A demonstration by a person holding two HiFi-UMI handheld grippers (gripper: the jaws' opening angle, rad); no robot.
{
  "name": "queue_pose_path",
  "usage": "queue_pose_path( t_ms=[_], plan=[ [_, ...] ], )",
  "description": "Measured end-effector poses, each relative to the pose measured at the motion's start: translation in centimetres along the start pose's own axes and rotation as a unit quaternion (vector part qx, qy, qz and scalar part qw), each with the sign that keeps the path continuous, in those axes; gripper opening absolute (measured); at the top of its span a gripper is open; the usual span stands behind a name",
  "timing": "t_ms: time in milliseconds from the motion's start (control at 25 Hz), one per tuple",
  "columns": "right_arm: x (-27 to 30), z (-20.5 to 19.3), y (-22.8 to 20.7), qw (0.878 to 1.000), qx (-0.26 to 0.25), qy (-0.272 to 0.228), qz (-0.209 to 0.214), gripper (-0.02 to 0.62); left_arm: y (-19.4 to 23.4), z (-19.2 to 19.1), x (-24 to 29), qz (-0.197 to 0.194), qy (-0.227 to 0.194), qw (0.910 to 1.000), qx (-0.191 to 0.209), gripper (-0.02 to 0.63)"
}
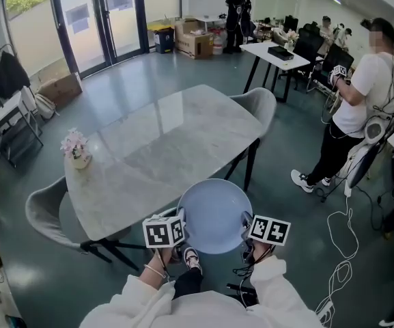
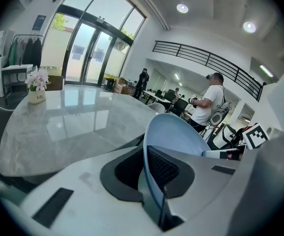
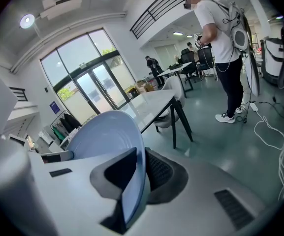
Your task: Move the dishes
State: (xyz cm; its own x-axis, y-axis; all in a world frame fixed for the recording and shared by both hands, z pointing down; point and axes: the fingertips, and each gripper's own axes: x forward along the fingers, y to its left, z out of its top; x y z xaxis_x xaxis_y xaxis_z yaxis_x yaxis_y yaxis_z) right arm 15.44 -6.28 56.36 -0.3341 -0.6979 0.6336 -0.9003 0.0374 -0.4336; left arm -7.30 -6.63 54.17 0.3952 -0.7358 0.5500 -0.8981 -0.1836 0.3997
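- Big open room w/ grey-green floor (image 1: 149, 74) and glass doors (image 1: 94, 19) at the back. Cardboard boxes (image 1: 193, 43) sit nr the doors.
- Marble counter (image 1: 162, 142) stands mid-room, top bare except a small flower pot (image 1: 76, 149) nr its left edge.
- Grey chair (image 1: 259, 104) at the counter's far right end, another chair (image 1: 46, 214) at the near left side.
- Blue plate (image 1: 214, 214) is at the counter's near edge, in front of the person, held up betw. both tools. Can't tell if its far rim is over the counter or just short of it.
- Left hand-held gripper (image 1: 181, 224) is on the plate's left rim. In the left gripper view the jaws are clamped on the rim, one pad each side, plate running edge-on betw. them.
- Right hand-held gripper (image 1: 246, 223) is on the opposite, right rim. The right gripper view shows the same: jaws closed on the rim, plate face turned left of frame.
- Marker cubes of both tools face up, either side of the plate.
- Person in white top (image 1: 360, 94) stands well apart at right, w/ cables (image 1: 340, 238) on the floor nr their feet.
- Person in black (image 1: 236, 16) stands at the back by a white table (image 1: 275, 53).
- Clothes rack (image 1: 9, 74) at far left.
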Motion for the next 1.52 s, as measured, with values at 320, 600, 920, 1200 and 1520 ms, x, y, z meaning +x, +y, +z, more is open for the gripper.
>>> queue_pose_path(
  t_ms=[320,600,920,1200,1520],
  plan=[
    [3.8,3.8,-0.1,1.000,0.009,-0.002,-0.004,0.101,1.1,3.9,4.3,-0.005,0.008,0.9999,0.005,0.026],
    [6.9,7.3,-0.3,1.000,0.009,-0.002,-0.015,0.101,2.0,7.2,8.2,-0.014,0.009,0.9998,0.003,0.026],
    [10.5,12.0,0.9,1.000,-0.011,-0.001,-0.018,0.101,3.6,11.8,11.9,-0.024,-0.004,0.9996,-0.013,0.026],
    [13.9,14.6,1.6,1.000,-0.018,0.004,-0.017,0.100,5.4,14.7,15.1,-0.030,-0.005,0.9992,-0.025,0.026],
    [15.5,15.3,0.7,1.000,-0.004,0.010,-0.027,0.100,5.9,15.4,17.5,-0.036,0.008,0.9991,-0.020,0.026]
  ],
)
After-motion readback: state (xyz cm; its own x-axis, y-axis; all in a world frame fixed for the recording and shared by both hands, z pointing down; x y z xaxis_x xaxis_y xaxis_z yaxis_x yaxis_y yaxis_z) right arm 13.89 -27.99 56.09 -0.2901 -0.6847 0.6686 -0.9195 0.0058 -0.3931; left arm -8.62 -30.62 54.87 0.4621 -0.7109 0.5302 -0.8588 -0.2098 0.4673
